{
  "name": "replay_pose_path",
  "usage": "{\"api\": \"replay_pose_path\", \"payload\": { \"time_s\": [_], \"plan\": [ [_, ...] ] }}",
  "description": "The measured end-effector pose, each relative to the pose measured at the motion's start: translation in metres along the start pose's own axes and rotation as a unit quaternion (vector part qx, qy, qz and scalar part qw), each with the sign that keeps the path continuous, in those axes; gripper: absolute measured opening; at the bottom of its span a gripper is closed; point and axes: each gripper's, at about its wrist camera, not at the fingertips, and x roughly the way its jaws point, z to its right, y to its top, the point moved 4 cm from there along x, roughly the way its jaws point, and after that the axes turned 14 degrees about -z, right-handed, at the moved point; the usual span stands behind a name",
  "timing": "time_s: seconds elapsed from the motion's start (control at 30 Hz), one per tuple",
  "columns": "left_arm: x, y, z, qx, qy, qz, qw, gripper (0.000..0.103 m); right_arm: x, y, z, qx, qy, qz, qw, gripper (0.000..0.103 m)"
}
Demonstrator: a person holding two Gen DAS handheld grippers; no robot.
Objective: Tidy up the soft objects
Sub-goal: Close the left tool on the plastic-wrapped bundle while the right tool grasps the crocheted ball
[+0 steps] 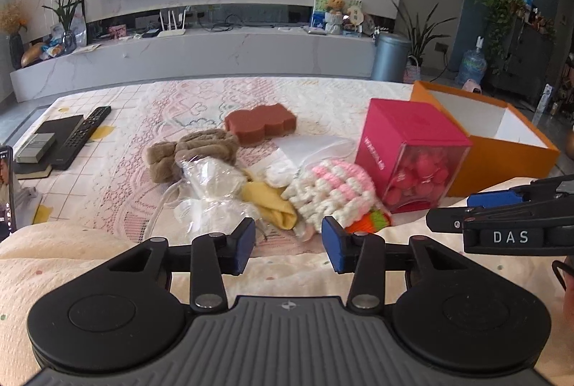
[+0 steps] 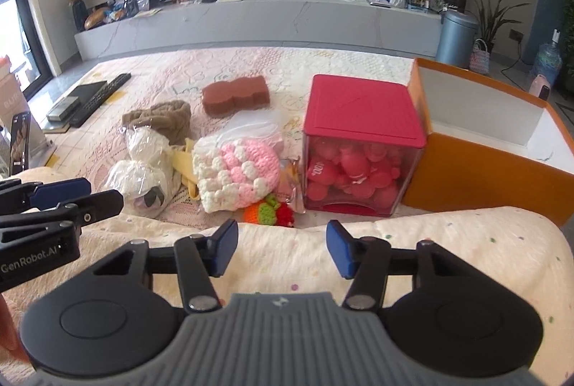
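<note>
At the far left of the left wrist view, the black remote control (image 1: 83, 135) is lying beside a dark flat device, well apart from the soft pile. Moving right, I am seeing the brown furry piece (image 1: 193, 153), then the clear plastic bag (image 1: 211, 185) with white stuffing, the yellow cloth (image 1: 274, 203) and the pink and white knitted hat (image 1: 330, 188), all touching one another in the middle of the frame. Behind them the brown sponge (image 1: 260, 123) is resting alone. Further right are standing the pink box (image 1: 412, 138) and the open orange box (image 1: 502, 149).

My left gripper (image 1: 288, 242) is hovering at the lower centre with its fingers half spread, nothing between them. My right gripper (image 2: 281, 248) is also half spread and empty, over the cream blanket (image 2: 430, 242).

I am judging that the sorting is only beginning: both tools are approaching the pile. The next move is calling for lowering one gripper onto a single soft item, probably the hat, without catching the neighbours, then carrying it to the orange box.
</note>
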Motion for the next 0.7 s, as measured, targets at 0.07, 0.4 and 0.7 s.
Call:
{"api": "replay_pose_path", "payload": {
  "time_s": [0.07, 0.4, 0.7],
  "plan": [
    [0.006, 0.001, -0.01, -0.011, 0.005, -0.009, 0.9999, 0.061, 0.008, 0.005, -0.005, -0.006, 0.012, -0.003, 1.0, 0.056],
    [0.048, 0.032, -0.049, -0.023, 0.021, -0.059, 0.9978, 0.09, 0.053, 0.043, -0.021, -0.02, 0.037, -0.029, 0.999, 0.083],
    [0.095, 0.044, -0.067, -0.067, 0.014, -0.116, 0.9908, 0.09, 0.104, 0.063, -0.024, -0.004, 0.054, -0.069, 0.996, 0.09]
  ]
}}
